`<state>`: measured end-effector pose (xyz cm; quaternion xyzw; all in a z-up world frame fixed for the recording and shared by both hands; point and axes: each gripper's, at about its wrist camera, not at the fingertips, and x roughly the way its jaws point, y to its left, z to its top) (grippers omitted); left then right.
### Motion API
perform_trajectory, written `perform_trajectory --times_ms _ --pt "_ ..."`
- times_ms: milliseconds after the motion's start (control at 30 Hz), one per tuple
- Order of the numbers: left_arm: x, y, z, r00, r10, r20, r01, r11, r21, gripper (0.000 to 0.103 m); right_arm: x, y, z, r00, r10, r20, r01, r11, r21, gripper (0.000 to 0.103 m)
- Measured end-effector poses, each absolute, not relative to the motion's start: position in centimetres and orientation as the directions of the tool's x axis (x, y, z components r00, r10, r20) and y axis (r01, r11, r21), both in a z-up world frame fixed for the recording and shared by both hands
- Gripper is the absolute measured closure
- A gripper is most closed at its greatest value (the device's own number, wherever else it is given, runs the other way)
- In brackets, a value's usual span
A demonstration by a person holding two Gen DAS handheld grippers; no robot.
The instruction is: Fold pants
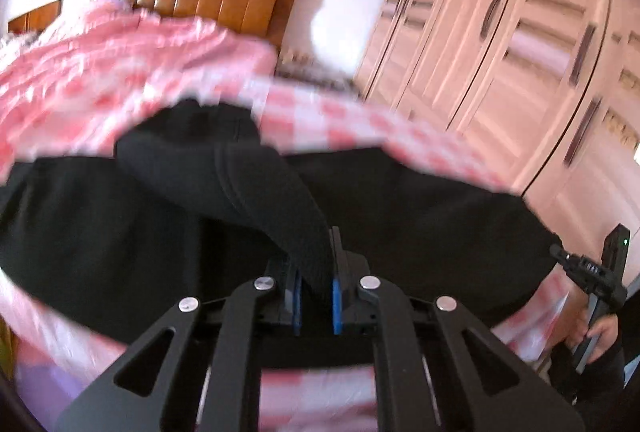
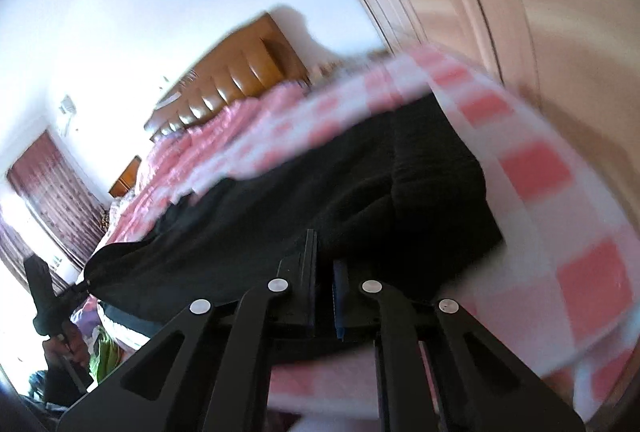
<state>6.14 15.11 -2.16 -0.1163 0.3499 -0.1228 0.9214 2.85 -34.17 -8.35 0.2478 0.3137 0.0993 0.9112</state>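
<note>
Bedroom, checked bedspread (image 1: 100,72) on the bed: one pair of black pants (image 1: 420,216) lies across it.
We have two grippers: left gripper (image 1: 316,296) fingers clamped on a lifted fold; right gripper (image 2: 324,296) fingers nearly together at the cloth edge, grip uncertain. We judge the fabric soft, limp, light; hems and waistband suit gripping.

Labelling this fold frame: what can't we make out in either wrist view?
- Left wrist view: the black pants run under the left gripper, so their near edge is hidden; the checkered bedspread is motion-blurred.
- Right wrist view: the right gripper has its jaws close together, but dark cloth hides whether they pinch fabric.
- Neither view shows the whole garment, so fold progress is unclear.
</note>
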Motion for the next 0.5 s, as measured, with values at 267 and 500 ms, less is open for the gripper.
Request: perform_trajectory --times_ms 267,500 --pt "5.9 14.4 -4.1 0.724 -0.272 -0.634 0.135 0.957 -0.257 0.093 2.5 -34.7 -9.5 0.775 0.345 -0.530 0.003 0.836 0.549 0.094" --pt "6.3 14.4 -5.3 0.692 -0.258 -0.674 0.127 0.963 -0.238 0.093 2.7 -34.7 -11.0 0.752 0.318 -0.578 0.050 0.846 0.531 0.094"
